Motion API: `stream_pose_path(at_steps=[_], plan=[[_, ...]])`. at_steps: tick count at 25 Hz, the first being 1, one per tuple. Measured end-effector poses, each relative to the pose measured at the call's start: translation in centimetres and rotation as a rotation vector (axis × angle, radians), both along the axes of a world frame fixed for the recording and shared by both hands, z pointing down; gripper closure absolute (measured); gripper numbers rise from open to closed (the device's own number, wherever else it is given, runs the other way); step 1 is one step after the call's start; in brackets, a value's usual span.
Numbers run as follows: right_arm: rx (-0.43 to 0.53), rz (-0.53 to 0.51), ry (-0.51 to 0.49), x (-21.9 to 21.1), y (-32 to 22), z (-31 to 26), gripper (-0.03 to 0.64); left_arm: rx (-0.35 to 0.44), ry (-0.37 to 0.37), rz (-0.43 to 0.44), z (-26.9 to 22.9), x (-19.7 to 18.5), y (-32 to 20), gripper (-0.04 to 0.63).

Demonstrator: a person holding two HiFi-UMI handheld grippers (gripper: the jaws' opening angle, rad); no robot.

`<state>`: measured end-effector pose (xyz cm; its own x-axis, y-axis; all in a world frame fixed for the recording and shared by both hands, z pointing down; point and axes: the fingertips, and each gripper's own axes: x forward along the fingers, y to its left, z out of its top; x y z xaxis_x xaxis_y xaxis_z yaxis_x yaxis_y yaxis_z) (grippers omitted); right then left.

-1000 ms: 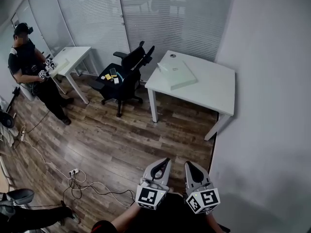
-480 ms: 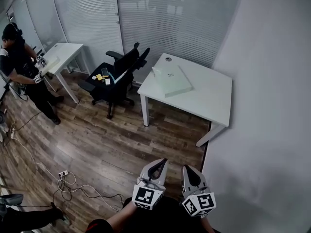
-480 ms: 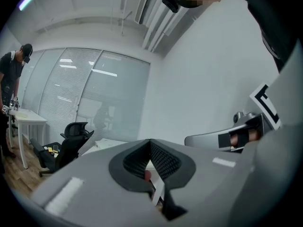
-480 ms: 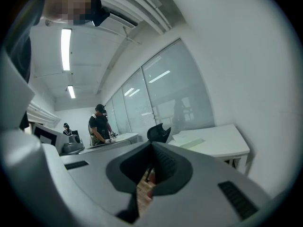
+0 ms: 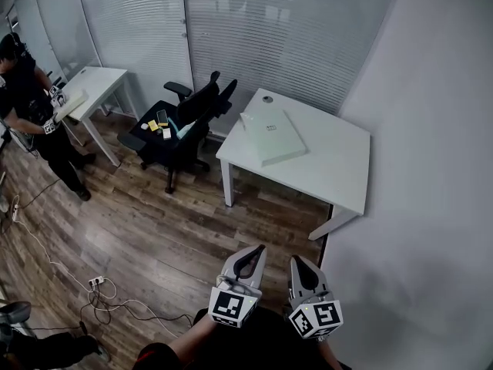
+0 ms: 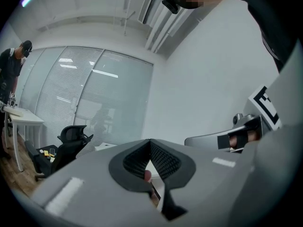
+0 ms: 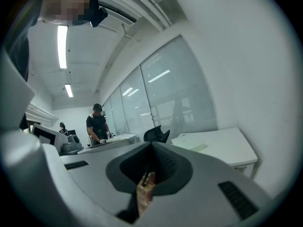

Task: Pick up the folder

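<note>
A white counter stands right of centre beside a plain white wall. Left of it, a black office chair carries small items on its seat. At upper left a person in dark clothes stands by a second white counter. Cables trail across the wooden floor at lower left. Blinds span the top.

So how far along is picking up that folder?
Nothing is done yet: the folder lies on the white table. In hand: the left gripper and right gripper, both shut and empty, are held well short of it. Left: reach, grip, lift.
</note>
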<state>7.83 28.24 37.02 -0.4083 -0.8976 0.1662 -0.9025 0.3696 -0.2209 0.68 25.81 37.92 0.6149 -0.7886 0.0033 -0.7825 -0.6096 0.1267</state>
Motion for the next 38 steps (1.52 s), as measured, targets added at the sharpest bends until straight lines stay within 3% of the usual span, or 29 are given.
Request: stream_pose_path(at_steps=[9,17,22,30,38], plan=[[-0.001,0.046,-0.012,-0.9,-6.3,0.5,0.615,0.015,0.007,0.026,-0.2,-1.3,-6.4,0.591],[0.006,0.029,-0.002,-4.2,-10.8,0.3,0.615,0.013,0.013,0.025,-0.3,-3.9,-11.1,0.591],[-0.025,0.021,-0.006,-5.6,-12.1,1.4,0.615,-0.036,0.029,0.033,0.6,-4.3,-12.1,0.591],[-0.036,-0.002,0.006,-7.0,-13.8,1.2,0.615,-0.011,0.01,0.032,1.2,-5.4,-13.1,0.591],[-0.046,0.026,-0.004,-5.6,-14.5,2.3,0.615,-0.034,0.016,0.017,2.0,-5.2,-14.7,0.591]])
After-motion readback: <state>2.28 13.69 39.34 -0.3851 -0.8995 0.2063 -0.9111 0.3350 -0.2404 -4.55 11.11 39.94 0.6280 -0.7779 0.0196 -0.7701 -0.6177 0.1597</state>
